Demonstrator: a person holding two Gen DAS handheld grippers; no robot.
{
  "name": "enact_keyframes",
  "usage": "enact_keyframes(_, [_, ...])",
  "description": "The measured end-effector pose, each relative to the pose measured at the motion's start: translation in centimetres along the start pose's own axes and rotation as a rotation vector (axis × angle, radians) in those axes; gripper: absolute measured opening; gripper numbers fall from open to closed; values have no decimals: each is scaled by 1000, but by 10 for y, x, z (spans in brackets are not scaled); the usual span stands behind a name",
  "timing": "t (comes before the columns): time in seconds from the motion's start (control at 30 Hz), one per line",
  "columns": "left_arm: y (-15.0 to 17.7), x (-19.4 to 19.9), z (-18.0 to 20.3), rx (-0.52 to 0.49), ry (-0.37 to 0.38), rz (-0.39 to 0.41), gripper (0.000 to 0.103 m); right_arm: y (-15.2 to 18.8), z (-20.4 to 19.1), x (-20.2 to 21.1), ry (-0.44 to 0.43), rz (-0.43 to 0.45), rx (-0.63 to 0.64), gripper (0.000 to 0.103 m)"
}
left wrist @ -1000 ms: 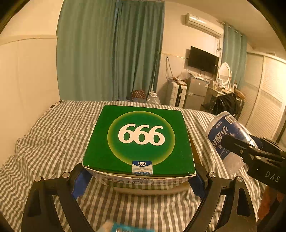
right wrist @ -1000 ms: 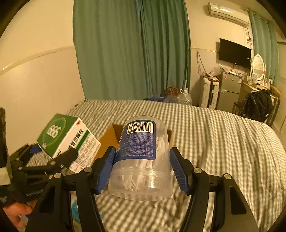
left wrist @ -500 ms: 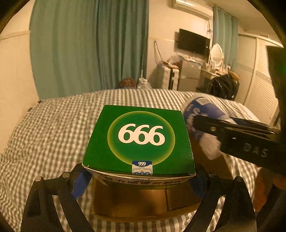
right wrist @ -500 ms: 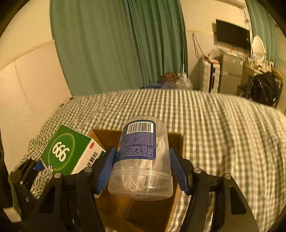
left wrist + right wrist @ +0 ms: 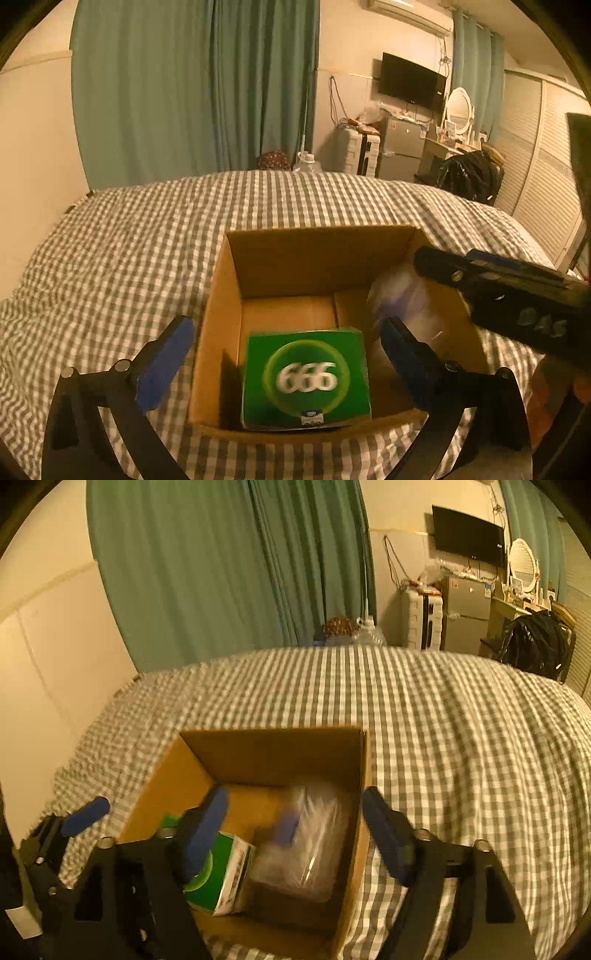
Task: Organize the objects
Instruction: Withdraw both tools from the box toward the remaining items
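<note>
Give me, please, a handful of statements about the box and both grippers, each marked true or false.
1. The green carton is in the cardboard box. True.
2. The left gripper is shut on the carton. False: its fingers are spread wide and the carton is below them, free.
3. The clear jar is inside the box, right of the carton. True.
4. The right gripper is open. True.
5. The box stands on a wooden table. False: it rests on a checked bedsheet.
6. The box flaps are folded shut. False: the box is open on top.
</note>
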State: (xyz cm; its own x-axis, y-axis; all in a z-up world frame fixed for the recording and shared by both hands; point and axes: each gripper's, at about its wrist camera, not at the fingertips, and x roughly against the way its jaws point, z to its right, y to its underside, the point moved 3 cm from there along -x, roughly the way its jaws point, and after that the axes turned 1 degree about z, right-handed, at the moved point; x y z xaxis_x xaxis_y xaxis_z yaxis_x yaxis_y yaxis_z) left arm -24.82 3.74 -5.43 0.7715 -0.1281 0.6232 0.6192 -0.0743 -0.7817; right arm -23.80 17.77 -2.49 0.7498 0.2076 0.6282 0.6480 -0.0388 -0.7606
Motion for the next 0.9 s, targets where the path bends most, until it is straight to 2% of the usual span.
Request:
enact_keyframes(0.13, [-6, 34, 3, -3, -37, 25, 103, -11, 1, 42, 27, 46, 14, 81])
enact_keyframes(0.3, [-2, 90, -6, 63, -30, 67, 103, -10, -1, 103, 35, 86, 29, 84])
enact_keyframes(0.4, [8, 121, -11, 81, -50, 90, 103, 2, -6, 142, 38, 116, 41, 87])
enact_keyframes(0.53, [34, 149, -15, 92, -84, 95, 103, 29, -18, 171, 48, 123, 79, 88])
enact_keyframes(0.7, [73, 166, -20, 108, -123, 72, 103, 83, -35, 176, 37, 68, 128, 88])
enact_keyframes(0.9, [118, 169, -39, 148, -188, 37, 103, 147, -44, 143, 65, -64, 171, 88])
